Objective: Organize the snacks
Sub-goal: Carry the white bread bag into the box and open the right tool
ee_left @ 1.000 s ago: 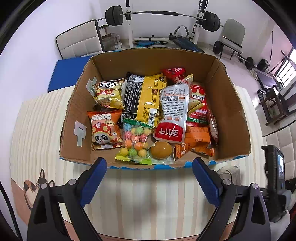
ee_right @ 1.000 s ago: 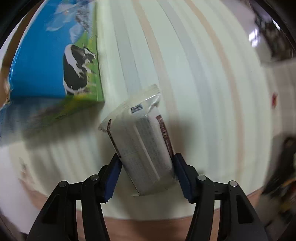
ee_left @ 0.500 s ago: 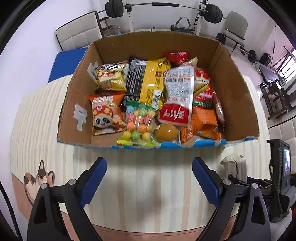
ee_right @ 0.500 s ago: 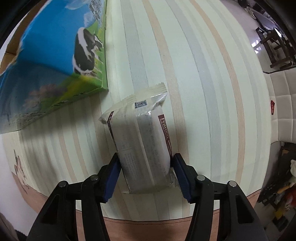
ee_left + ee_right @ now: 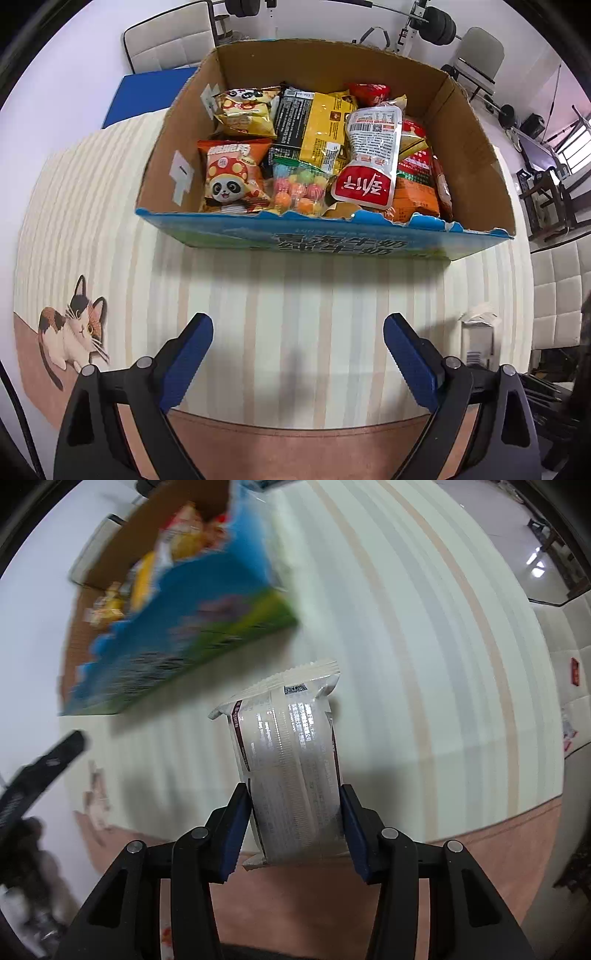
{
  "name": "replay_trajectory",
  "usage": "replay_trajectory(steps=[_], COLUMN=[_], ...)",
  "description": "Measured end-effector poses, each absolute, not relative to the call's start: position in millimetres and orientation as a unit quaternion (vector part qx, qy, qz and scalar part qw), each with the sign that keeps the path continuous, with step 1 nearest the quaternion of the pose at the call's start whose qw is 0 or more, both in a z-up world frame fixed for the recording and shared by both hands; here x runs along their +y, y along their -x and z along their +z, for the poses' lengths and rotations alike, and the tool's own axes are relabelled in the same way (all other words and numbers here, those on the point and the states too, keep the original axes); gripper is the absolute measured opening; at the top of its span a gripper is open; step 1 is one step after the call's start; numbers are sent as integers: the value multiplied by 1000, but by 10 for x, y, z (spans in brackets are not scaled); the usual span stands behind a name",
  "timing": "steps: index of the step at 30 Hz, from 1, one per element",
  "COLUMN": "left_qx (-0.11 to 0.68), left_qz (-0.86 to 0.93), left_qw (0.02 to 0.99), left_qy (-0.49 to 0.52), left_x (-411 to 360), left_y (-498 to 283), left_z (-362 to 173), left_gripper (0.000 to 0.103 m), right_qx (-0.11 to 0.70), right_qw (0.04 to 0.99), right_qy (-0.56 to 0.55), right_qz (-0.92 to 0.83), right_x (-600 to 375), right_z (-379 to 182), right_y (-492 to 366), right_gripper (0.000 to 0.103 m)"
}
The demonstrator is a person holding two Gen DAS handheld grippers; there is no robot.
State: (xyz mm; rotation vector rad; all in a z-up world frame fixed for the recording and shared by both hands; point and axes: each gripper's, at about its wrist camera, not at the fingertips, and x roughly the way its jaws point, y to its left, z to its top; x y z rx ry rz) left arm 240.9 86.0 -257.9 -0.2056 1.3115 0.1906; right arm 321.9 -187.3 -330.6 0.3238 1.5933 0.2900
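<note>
A white snack packet (image 5: 291,764) is clamped in the right tool (image 5: 293,825), whose jaws have just been closing, above the striped tabletop (image 5: 443,664). It is best carried level into the cardboard box (image 5: 476,147). The left tool (image 5: 297,356) is held wide apart, empty.

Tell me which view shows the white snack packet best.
Right wrist: the white snack packet fills the centre, pinched by the right gripper. In the left wrist view only a sliver shows at the right edge.
</note>
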Motion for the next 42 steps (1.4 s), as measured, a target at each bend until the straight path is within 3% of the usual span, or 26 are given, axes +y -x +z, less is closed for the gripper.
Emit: replay_trajectory(steps=[7, 16, 28, 42], left_qx=[591, 563, 567, 594], left_qz=[81, 92, 89, 89], left_qw=[796, 818, 816, 797], left_qy=[103, 73, 67, 63], left_x=[986, 1322, 1853, 1946], left_y=[-2461, -3132, -4089, -4364], left_z=[-2239, -1939, -2145, -2451], left_gripper=[95, 95, 95, 95], right_qx=[663, 596, 616, 636], right_qw=[705, 758, 757, 749], right_qy=[-165, -152, -122, -107], right_qz=[191, 217, 184, 150], right_x=[-1617, -1018, -183, -26], right_z=[-2554, -1949, -2427, -2843], right_y=[-3358, -4327, -5397, -5763], right_gripper=[51, 51, 51, 52])
